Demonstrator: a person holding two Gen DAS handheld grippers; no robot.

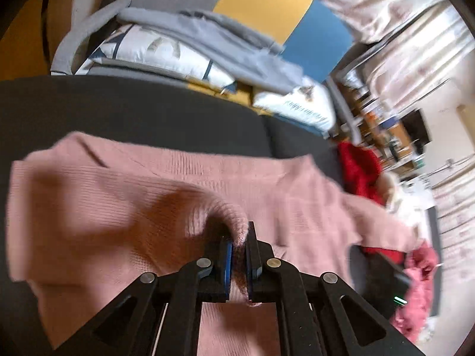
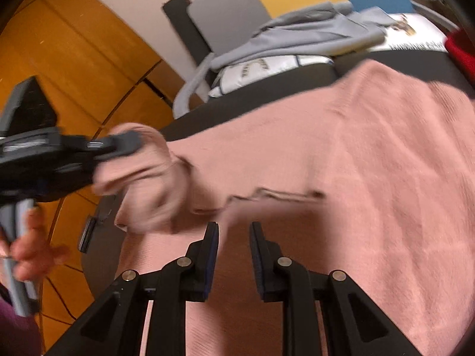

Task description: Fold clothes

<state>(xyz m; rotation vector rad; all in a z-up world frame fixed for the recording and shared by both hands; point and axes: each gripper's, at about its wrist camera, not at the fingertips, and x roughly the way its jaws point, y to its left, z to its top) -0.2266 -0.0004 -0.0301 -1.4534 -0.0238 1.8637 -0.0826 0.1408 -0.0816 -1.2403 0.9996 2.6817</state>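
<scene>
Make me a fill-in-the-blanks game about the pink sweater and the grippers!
1. The left hand-held gripper pinches a fold of the ____ sweater.
2. The right hand-held gripper holds ____ between its fingers.
3. The sweater lies on a ____ surface.
4. Beyond the sweater lies a ____ hoodie.

Missing words: pink; nothing; black; grey
</scene>
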